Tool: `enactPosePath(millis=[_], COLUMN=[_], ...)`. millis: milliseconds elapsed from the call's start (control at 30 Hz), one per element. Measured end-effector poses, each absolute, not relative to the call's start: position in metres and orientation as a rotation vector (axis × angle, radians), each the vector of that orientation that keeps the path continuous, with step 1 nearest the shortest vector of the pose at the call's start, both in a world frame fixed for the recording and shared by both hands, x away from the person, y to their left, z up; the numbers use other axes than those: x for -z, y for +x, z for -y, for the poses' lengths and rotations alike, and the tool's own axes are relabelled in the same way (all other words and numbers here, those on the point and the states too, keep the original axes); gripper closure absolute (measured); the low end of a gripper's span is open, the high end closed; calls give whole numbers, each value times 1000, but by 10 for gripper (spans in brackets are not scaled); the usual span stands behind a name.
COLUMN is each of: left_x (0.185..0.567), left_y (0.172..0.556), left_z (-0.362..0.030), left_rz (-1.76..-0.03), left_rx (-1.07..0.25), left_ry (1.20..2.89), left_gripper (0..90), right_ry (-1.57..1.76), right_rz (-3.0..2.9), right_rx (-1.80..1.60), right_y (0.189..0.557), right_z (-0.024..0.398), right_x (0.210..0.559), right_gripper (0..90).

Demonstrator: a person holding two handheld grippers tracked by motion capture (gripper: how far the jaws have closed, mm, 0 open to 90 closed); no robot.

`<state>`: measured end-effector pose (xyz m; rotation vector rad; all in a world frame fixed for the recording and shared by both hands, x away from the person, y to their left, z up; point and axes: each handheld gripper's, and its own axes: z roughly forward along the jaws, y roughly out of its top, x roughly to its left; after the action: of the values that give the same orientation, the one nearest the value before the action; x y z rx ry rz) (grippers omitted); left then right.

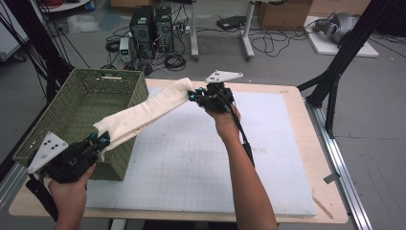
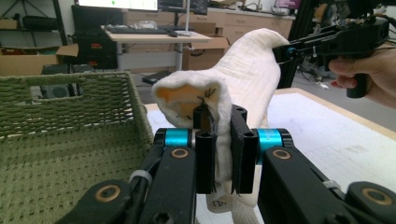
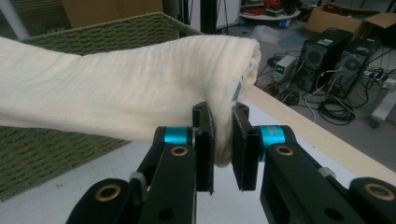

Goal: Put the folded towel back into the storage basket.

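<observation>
A folded cream cloth (image 1: 143, 110) hangs stretched in the air between both grippers, sloping from near left up to the far middle. My left gripper (image 1: 98, 142) is shut on its near end, over the front right corner of the green basket (image 1: 62, 112). In the left gripper view the cloth (image 2: 243, 88) is pinched between the jaws of my left gripper (image 2: 223, 161). My right gripper (image 1: 192, 96) is shut on the far end, above the back of the white mat (image 1: 201, 158). The right gripper view shows the cloth (image 3: 116, 88) clamped in my right gripper (image 3: 223, 149).
The green woven basket (image 2: 51, 154) stands at the table's left side and looks empty inside. The wooden table edge (image 1: 330, 191) frames the mat. Computers and cables (image 1: 151, 28) lie on the floor behind, and a black stand (image 1: 335, 72) rises at the right.
</observation>
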<state>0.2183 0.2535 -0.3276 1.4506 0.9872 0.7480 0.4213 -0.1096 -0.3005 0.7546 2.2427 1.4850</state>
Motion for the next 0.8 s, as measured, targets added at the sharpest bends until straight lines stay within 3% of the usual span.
enactPosePath(millis=[800], left_x=[326], left_y=[205], left_z=[-300], left_rz=[-1075], left_rx=[-853], left_ry=[1392], left_gripper=[824], right_ry=[648], right_rz=[-2321], right_rx=[-1483], right_y=[464], right_z=[12], right_x=[288], right_gripper=[813])
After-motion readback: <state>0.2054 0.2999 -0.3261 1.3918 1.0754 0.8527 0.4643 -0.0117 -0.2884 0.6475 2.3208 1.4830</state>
